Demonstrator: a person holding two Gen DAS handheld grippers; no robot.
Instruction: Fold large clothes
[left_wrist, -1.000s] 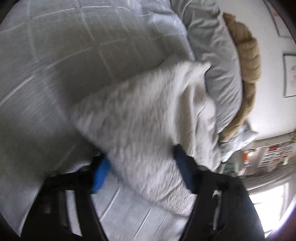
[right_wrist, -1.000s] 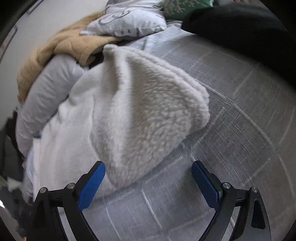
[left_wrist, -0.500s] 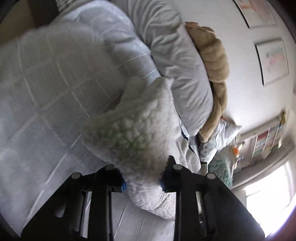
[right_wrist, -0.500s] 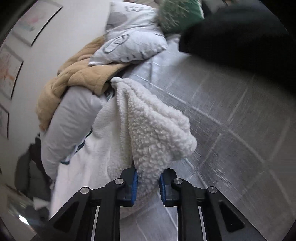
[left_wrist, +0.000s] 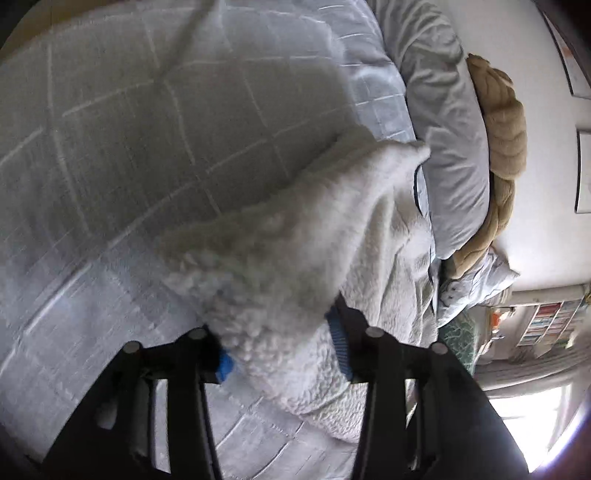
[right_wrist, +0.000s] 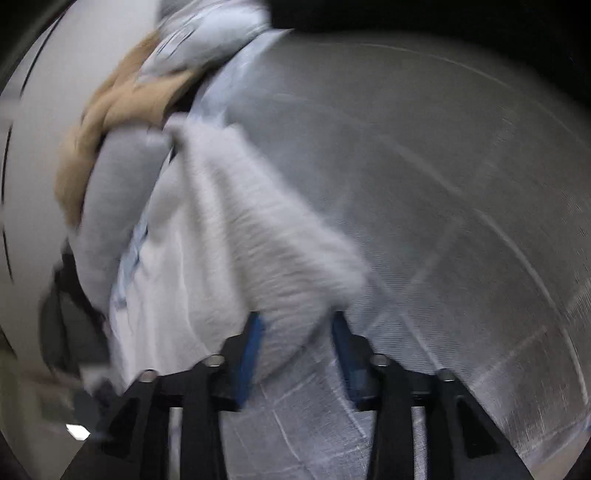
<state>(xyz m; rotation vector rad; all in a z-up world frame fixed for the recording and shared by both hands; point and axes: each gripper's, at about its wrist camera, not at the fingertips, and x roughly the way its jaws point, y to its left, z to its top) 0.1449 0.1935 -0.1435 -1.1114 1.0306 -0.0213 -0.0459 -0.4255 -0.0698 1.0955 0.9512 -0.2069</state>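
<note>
Right now I have a white fleece garment (left_wrist: 280, 258) lying on the bed (left_wrist: 147, 122), its bulk running from lower centre toward the pillows at the upper right of the left view. My left tongs (left_wrist: 282, 349) stand partly open, the blue pads on either side of a fluffy fold, though I cannot tell whether they actually pinch it. My right tongs (right_wrist: 297, 350) show the same stance, pads flanking the fleece (right_wrist: 258, 251) at lower centre, with the picture too blurred to judge contact. I judge the step in hand to be gathering an edge for a fold. To do it well, I would close both tongs squarely on a single layer near the hem, lift evenly so neither side sags, and carry the edge across with matched height, keeping it off the grey pillow (left_wrist: 443, 147).
</note>
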